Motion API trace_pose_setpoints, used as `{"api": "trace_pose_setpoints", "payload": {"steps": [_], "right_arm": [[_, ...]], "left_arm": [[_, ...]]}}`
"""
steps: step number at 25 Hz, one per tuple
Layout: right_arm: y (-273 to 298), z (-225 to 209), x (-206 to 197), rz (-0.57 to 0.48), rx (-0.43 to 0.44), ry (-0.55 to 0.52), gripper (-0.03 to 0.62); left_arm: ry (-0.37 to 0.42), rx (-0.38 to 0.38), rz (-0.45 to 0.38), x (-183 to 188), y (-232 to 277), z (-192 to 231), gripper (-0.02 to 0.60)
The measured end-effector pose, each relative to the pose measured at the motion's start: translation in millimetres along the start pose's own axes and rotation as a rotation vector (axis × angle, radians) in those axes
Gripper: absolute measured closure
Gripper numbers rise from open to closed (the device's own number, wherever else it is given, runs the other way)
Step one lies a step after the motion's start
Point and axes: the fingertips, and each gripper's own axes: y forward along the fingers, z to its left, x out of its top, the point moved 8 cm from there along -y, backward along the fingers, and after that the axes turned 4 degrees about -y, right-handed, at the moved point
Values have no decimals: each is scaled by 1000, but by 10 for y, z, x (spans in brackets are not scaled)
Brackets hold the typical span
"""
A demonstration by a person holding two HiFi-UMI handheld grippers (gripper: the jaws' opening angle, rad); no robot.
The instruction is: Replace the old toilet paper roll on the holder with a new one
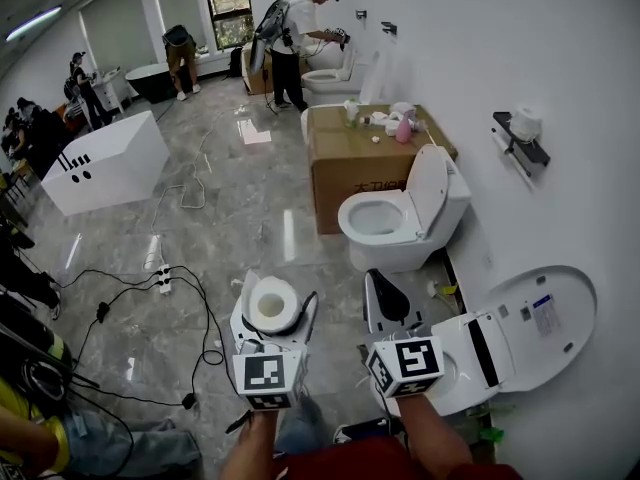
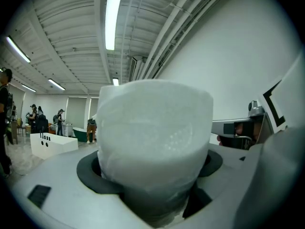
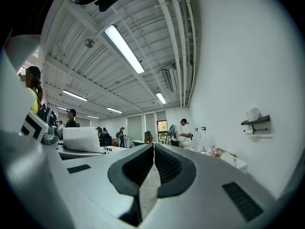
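Full white toilet paper roll, core up, between left tongs

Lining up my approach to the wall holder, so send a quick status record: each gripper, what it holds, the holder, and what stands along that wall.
left gripper: closed on a full toilet paper roll, core upright
right gripper: shut, empty
wall holder: on the white wall, ahead at right, not yet reached
on the holder: a white roll on top
along the wall: near toilet and far toilet, both lids up
beyond: cardboard box
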Motion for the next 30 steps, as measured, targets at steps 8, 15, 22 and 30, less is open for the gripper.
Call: {"api": "trace_pose_setpoints", "payload": {"steps": [8, 15, 22, 30], "right_arm": [[914, -14, -143, 13, -34, -25, 569], [2014, 186, -114, 10, -66, -36, 569], [2724, 177, -148, 19, -132, -47, 569], [3286, 15, -262, 36, -167, -57, 569]], "left_arm": [[-17, -32, -28, -84, 762, 613, 132], [-29, -52, -32, 51, 1489, 1512, 132], [-36, -83, -16, 65, 2074, 2078, 132], [-44, -106, -10, 33, 2698, 2285, 132]]}}
